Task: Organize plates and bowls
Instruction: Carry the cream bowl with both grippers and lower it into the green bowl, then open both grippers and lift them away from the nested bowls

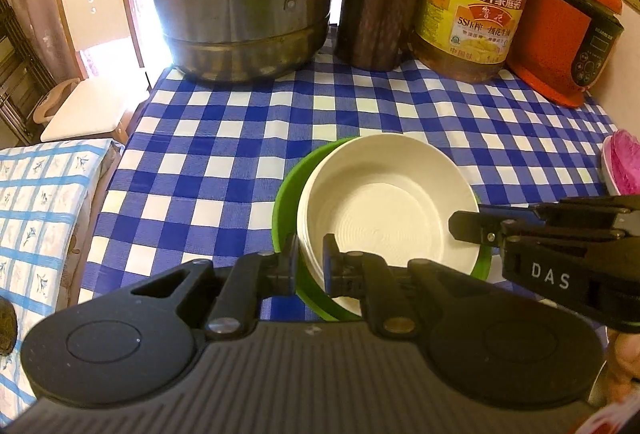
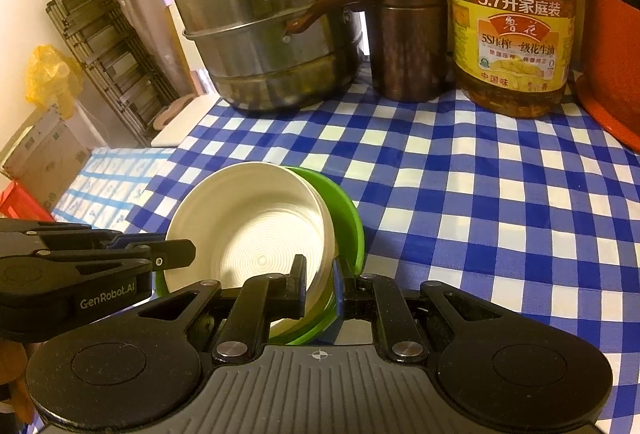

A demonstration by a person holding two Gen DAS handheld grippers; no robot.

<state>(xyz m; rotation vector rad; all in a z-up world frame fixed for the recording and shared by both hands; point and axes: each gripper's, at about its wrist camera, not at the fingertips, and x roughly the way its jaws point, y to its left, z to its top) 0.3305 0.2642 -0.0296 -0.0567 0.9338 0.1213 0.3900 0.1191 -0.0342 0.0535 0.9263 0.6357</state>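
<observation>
A stack of white bowls (image 1: 384,218) sits nested in a green bowl (image 1: 286,202) on the blue-checked tablecloth (image 1: 224,138). My left gripper (image 1: 310,262) is shut on the stack's near-left rim, with the white rims and a strip of green between its pads. From the right, my right gripper (image 1: 464,230) pinches the opposite rim. In the right wrist view, the right gripper (image 2: 318,282) is shut on the rim of the white bowls (image 2: 248,226) and green bowl (image 2: 344,218). The left gripper (image 2: 180,254) reaches in from the left.
A steel steamer pot (image 1: 240,2), a copper canister (image 1: 376,6), an oil bottle (image 1: 468,6) and a red rice cooker (image 1: 572,26) line the back of the table. A pink item (image 1: 624,166) lies at the right edge. A chair (image 1: 92,74) and a lower table with a light-blue cloth (image 1: 40,214) stand left.
</observation>
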